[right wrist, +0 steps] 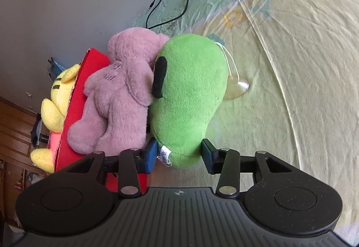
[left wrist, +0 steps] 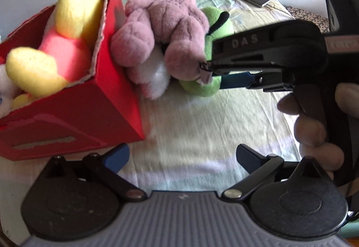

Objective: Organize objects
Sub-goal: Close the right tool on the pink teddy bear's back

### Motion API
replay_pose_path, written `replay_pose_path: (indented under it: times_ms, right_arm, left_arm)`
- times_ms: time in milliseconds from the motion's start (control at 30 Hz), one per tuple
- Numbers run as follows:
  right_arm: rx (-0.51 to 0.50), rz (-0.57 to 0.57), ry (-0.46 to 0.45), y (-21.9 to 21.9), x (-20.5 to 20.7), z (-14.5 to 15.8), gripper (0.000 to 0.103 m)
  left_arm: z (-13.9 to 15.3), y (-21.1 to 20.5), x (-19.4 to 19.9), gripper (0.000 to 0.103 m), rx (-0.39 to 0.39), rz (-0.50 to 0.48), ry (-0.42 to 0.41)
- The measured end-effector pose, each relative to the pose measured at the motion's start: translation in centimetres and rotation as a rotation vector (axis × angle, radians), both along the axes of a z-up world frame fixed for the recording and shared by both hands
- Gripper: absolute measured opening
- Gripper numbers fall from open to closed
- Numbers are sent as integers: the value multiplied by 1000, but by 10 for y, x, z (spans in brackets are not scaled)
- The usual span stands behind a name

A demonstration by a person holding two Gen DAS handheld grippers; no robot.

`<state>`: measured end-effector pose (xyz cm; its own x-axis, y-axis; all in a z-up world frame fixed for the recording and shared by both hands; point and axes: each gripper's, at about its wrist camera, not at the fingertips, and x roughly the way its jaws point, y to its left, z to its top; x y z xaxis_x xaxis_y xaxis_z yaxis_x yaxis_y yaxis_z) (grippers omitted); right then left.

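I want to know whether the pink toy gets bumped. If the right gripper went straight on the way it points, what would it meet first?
Most likely the green plush toy: its lower end already sits between the right gripper's open jaws. The pink plush toy lies just to the left, leaning on the green one, so it might get nudged.

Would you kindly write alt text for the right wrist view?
The right gripper straddles a green plush toy on a pale bedsheet. A pink plush toy lies between it and a red box.
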<state>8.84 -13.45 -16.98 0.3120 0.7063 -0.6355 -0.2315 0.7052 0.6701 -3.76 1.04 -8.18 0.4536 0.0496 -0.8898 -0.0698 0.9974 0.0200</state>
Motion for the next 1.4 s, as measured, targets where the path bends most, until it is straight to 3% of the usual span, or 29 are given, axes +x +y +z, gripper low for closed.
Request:
replay_pose_path:
  times_ms: [167, 267, 433, 600, 733, 867, 1133, 1400]
  right_arm:
    - [-19, -5, -52, -12, -7, 9, 45]
    - [-8, -52, -48, -28, -10, 15, 47]
    - [78, -75, -57, -40, -13, 30, 48]
    - [179, -56, -19, -25, 1, 31, 49]
    - [127, -25, -51, -5, 5, 31, 47]
    - [119, 26, -39, -1, 5, 29, 26]
    - [93, 83, -61, -25, -19, 35, 25]
    - [75, 116, 6, -49, -64, 22, 24]
  left_arm:
    - [13, -7, 1, 101, -18, -42, -50]
    - [19, -14, 1, 101, 9, -77, -87]
    - [20, -16, 5, 101, 2, -90, -98]
    - [21, -13, 9, 101, -7, -83, -110]
    - [22, -11, 9, 98, 36, -63, -116]
    - [22, -2, 8, 98, 1, -55, -112]
    - [27, -5, -7, 99, -3, -117, -134]
    - [14, -3, -27, 100, -101, -157, -80]
